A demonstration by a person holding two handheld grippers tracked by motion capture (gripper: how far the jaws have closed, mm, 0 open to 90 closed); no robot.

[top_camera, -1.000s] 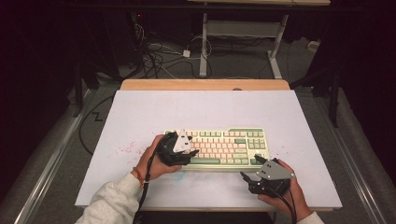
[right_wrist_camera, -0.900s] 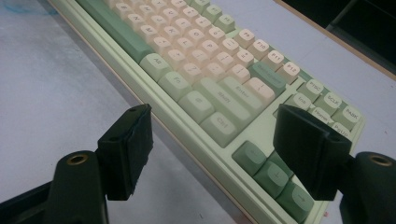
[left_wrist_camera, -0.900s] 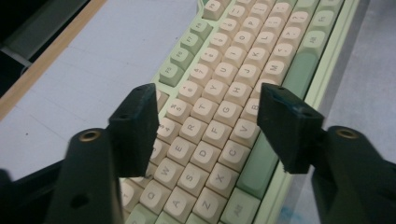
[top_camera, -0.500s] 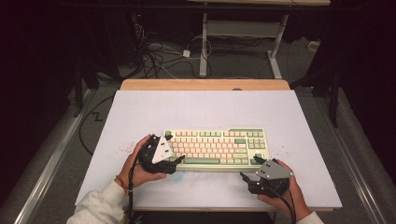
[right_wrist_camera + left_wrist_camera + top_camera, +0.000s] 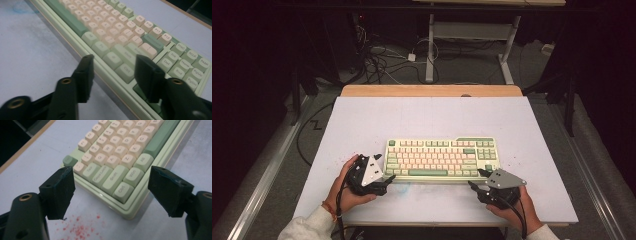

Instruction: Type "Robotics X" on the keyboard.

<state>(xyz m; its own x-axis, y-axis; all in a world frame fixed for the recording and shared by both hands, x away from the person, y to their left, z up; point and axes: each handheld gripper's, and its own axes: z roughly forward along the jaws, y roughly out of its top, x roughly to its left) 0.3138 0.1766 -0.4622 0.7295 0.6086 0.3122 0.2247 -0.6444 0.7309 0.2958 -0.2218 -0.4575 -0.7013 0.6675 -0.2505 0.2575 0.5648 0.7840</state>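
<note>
A pale green keyboard (image 5: 442,157) with cream and green keys lies across the near middle of the white table top (image 5: 432,117). My left gripper (image 5: 384,169) is at its front left corner, held in a hand. The left gripper view has the jaws wide open (image 5: 112,176), one on each side of that corner of the keyboard (image 5: 120,150), touching nothing. My right gripper (image 5: 477,178) is at the front right corner. Its jaws (image 5: 115,63) stand open with the keyboard's (image 5: 110,27) front edge between them.
Red specks (image 5: 80,230) dot the table by the left corner, and a faint blue smear (image 5: 22,8) lies in front of the keyboard. A wooden strip (image 5: 432,90) edges the far side. Cables (image 5: 382,60) and a desk frame (image 5: 430,50) lie on the floor beyond.
My left gripper has drawn back from over the keyboard's left end, leftward and nearer the person, to its front left corner. The right gripper has held still.
</note>
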